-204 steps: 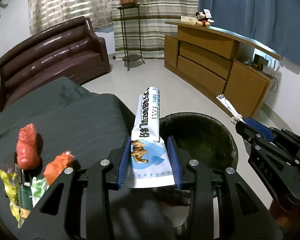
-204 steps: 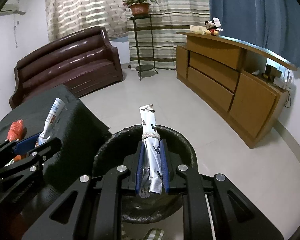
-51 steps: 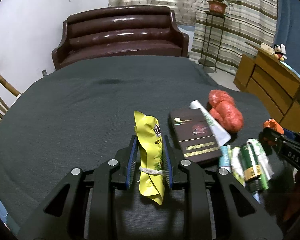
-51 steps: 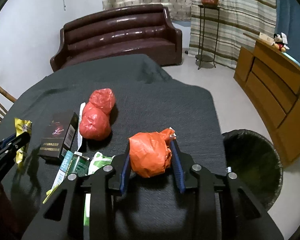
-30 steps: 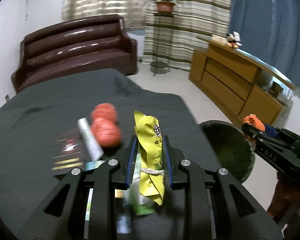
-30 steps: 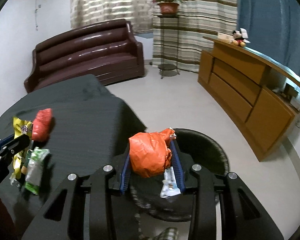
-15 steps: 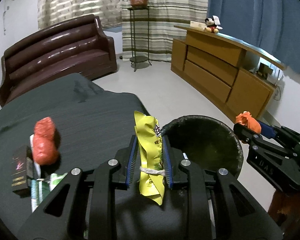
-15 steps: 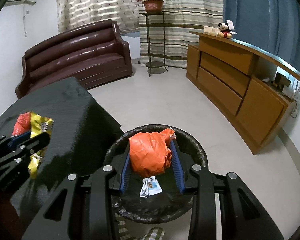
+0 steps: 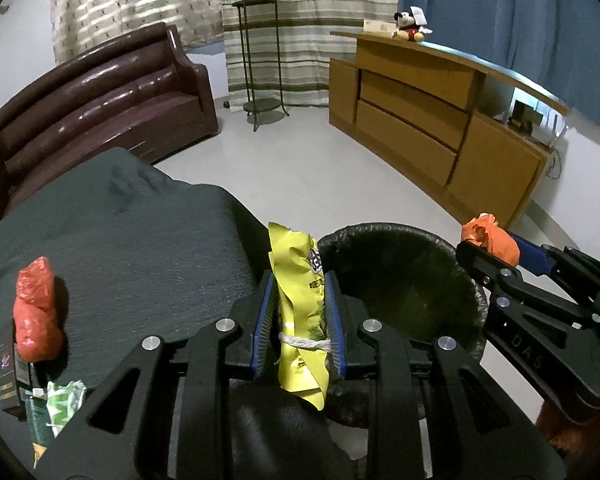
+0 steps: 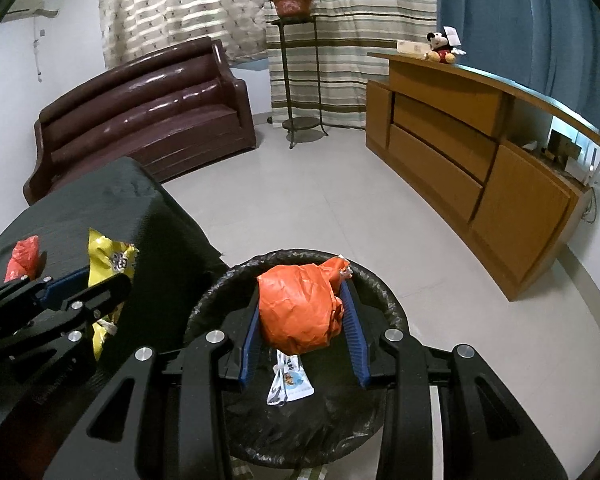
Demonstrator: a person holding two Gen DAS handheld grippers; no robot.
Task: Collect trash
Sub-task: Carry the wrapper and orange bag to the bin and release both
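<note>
Now both tongs are hovering at the black-lined round bin point(image 10: 384, 304), the right tongs point(image 10: 302, 320) pinching a crumpled orange plastic bag point(image 10: 300, 308), the left tongs point(image 9: 298, 312) pinching a yellow snack wrapper point(image 9: 296, 280); releasing comes next.

Both wrist views look steeply down, sharing the bin point(image 9: 400, 280).

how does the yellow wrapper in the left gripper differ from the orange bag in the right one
The yellow wrapper is a flat, long printed packet tied with white string; the orange bag is a plain crumpled ball. The wrapper stands upright beside the bin's rim, next to the table edge; the bag sits over the bin's opening. Both are clamped between blue pads.
</note>
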